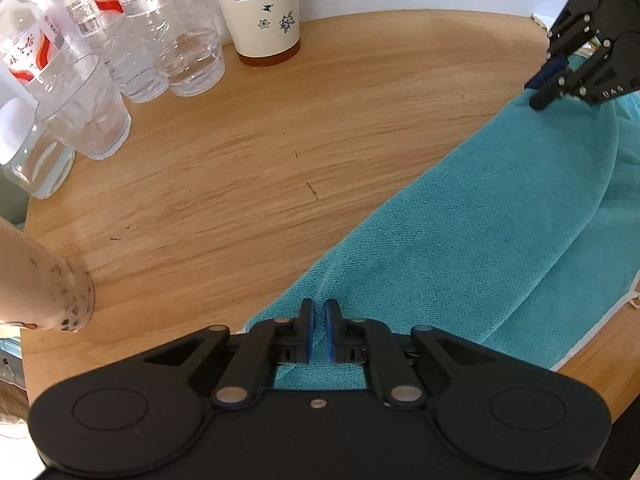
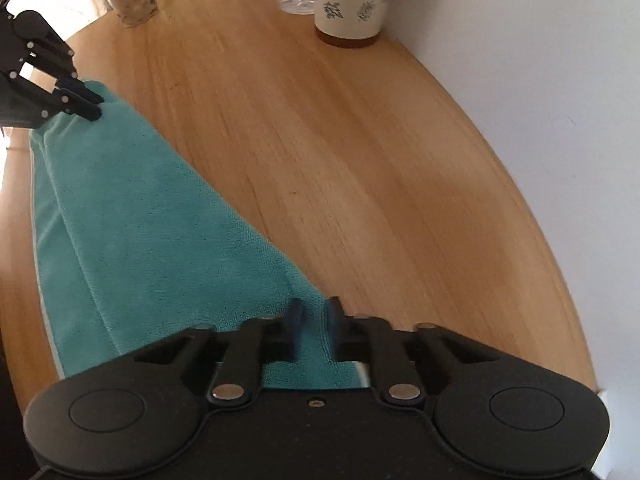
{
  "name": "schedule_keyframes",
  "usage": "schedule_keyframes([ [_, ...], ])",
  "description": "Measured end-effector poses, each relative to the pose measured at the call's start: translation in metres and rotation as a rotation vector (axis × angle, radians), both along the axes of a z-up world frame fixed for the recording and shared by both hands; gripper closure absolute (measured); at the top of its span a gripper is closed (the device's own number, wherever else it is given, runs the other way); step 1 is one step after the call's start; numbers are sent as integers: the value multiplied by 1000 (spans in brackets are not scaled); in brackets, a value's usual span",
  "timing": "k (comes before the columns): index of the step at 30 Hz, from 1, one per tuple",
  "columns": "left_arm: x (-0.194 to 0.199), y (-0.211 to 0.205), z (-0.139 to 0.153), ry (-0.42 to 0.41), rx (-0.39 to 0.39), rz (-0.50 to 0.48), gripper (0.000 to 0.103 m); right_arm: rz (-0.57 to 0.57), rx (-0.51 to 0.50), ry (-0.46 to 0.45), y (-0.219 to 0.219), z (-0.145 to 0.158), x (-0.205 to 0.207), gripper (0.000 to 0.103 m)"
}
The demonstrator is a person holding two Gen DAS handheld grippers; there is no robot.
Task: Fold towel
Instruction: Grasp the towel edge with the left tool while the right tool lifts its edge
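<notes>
Two corners of the teal towel point(image 1: 472, 216) are pinched, one by each tool: the left tool point(image 1: 319, 330) is closed narrowly on cloth, and the right tool point(image 2: 315, 330), somewhat blurred, appears clamped likewise. The towel is draped along the worktop point(image 1: 248, 152) front edge, well apart from the bottles point(image 1: 132, 40) and paper cup point(image 1: 262, 8) at the back.

The clear plastic water bottles point(image 1: 120, 36) lose their caps to the left wrist view's top edge, and the floral paper cup point(image 1: 266, 8) loses its rim there. The teal terry towel point(image 1: 480, 220) runs off the right edge, its far side unseen. The right gripper point(image 2: 314, 312) looks blurred in its own view
</notes>
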State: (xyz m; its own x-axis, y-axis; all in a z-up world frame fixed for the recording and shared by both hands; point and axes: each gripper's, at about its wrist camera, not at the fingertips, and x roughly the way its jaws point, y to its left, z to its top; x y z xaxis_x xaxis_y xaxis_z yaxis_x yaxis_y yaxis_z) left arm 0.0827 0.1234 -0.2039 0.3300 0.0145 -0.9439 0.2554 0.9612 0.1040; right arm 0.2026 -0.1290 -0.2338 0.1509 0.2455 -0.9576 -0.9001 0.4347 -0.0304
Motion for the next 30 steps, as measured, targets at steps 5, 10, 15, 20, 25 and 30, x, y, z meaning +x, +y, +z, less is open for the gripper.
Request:
schedule_keyframes([
  [5,4,5,17,-106,68,68,99,-69,111,-160,6,34,-6,99],
  [10,-1,11,46,-256,111,120,99,-131,264,-355,-1,74,-32,99],
  [15,-23,-2,29,-210,139,57,99,-114,211,-271,-16,42,-71,98],
  [20,-42,-16,6,-108,95,0,98,-113,114,-186,-30,9,-101,97],
  [25,-40,-6,10,-79,-4,34,72,-216,119,-194,-44,11,-109,89],
  [30,-18,3,33,-129,-61,68,62,-364,97,-211,-57,16,-101,79],
])
